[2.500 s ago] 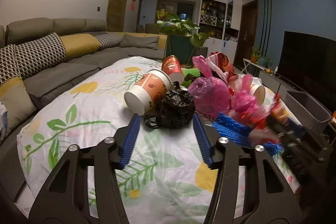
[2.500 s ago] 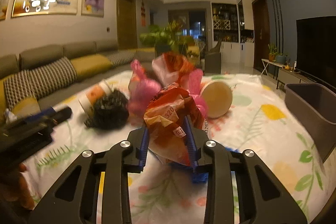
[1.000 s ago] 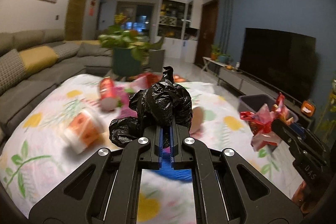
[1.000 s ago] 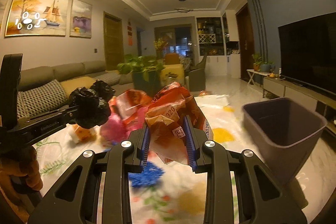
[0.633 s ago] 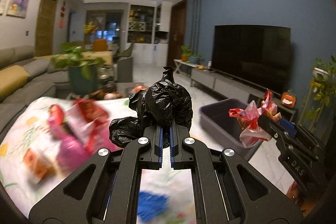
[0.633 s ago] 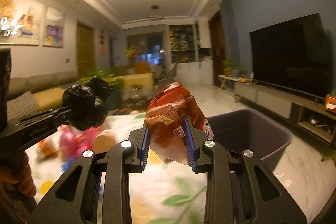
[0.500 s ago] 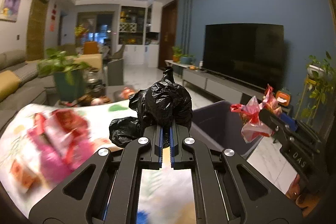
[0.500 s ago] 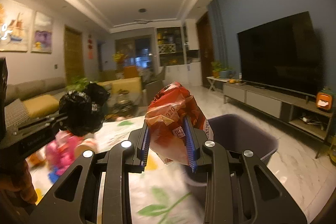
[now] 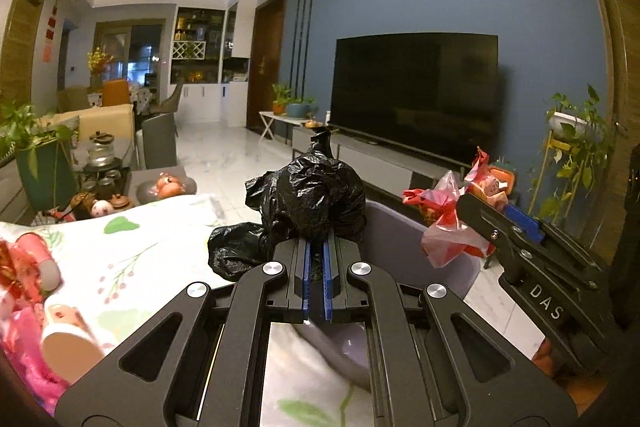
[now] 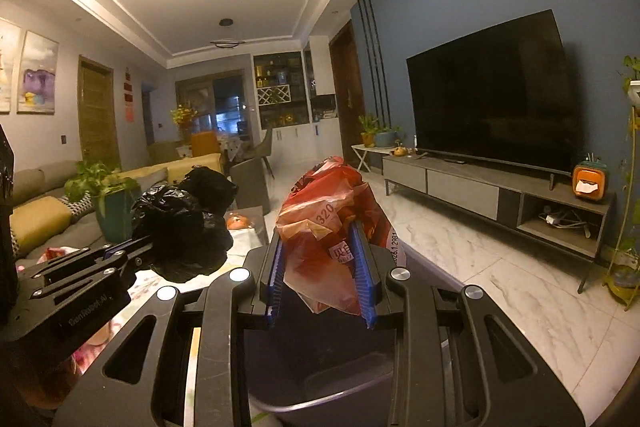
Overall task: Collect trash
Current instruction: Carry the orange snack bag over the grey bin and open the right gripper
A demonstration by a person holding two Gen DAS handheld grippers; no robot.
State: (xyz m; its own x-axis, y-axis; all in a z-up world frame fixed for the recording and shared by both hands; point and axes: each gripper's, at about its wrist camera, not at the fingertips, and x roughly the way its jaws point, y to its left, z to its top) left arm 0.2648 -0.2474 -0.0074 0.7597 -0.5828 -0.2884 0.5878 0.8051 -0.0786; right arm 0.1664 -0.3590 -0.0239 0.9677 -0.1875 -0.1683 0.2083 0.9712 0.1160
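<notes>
My left gripper (image 9: 316,247) is shut on a crumpled black plastic bag (image 9: 316,199), held up in the air. The grey bin (image 9: 404,239) sits just behind and below it, beside the table. My right gripper (image 10: 320,251) is shut on a red and orange snack wrapper (image 10: 324,227), directly above the grey bin (image 10: 320,379), whose dark inside fills the bottom of the right wrist view. The right gripper (image 9: 480,211) with its red wrapper (image 9: 448,227) shows at the right of the left wrist view. The black bag (image 10: 180,227) shows at the left of the right wrist view.
A table with a floral cloth (image 9: 132,267) holds leftover trash at the far left: a paper cup (image 9: 68,343) and pink and red wrappers (image 9: 24,271). A TV (image 10: 492,103) on a low grey cabinet (image 10: 500,199) lines the blue wall. Marble floor (image 10: 500,287) lies to the right.
Both grippers have swung right from the table toward the bin, each still holding its piece. The right gripper is now over the bin opening; the table trash has slid to the left edge.
</notes>
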